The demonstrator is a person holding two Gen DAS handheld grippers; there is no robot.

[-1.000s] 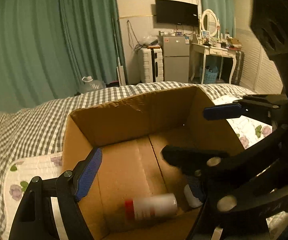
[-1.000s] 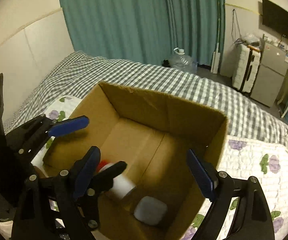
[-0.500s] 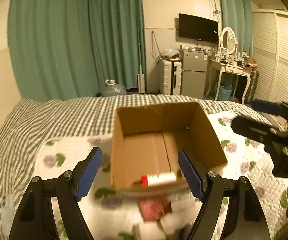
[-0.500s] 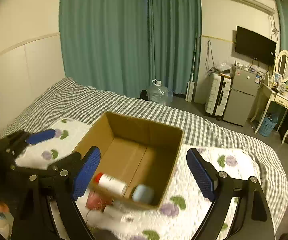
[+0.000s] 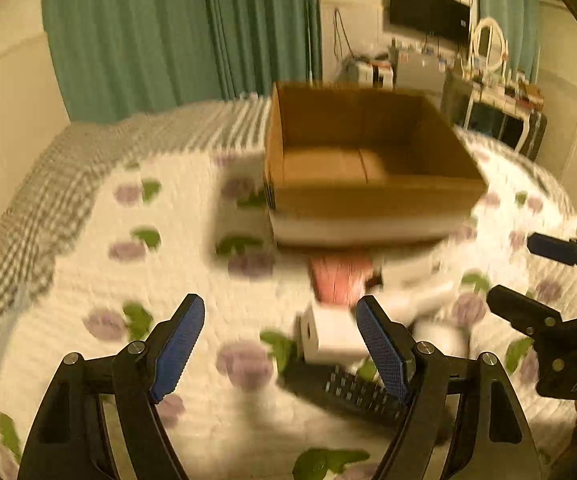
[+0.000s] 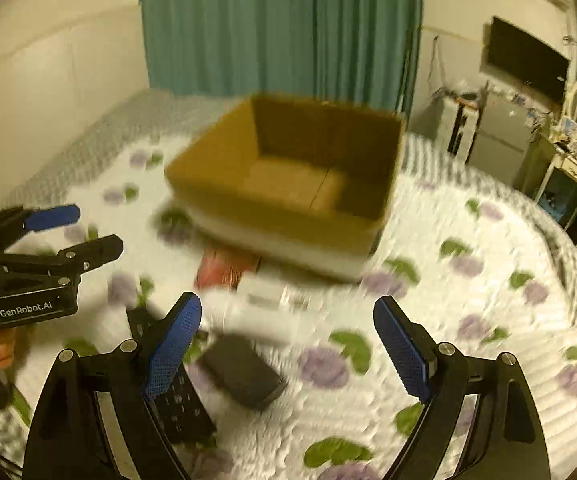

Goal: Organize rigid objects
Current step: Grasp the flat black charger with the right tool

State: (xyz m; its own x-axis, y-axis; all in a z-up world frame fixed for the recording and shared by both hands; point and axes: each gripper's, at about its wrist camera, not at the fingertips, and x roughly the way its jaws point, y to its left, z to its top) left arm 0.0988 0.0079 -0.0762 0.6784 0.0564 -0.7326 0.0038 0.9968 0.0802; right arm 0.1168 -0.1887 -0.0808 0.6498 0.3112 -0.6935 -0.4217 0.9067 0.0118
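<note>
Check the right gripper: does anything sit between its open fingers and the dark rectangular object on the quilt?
Nothing visible does. The right gripper is open and empty, and the dark rectangular object lies on the quilt just ahead of its left finger, uncovered. A remote lies beside it, partly under that finger.

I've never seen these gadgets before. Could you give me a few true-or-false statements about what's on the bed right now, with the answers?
1. The cardboard box sits on the bed, open at the top. True.
2. The left gripper is clamped on a bottle. False: its jaws stand wide apart, holding nothing.
3. A black remote lies on the quilt near the right gripper. True.
4. The loose items lie behind the box, near the curtain. False: they lie in front of it, on the grippers' side.
5. The right gripper is open. True.
6. The quilt is plain white. False: it has purple flowers and green leaves.
</note>
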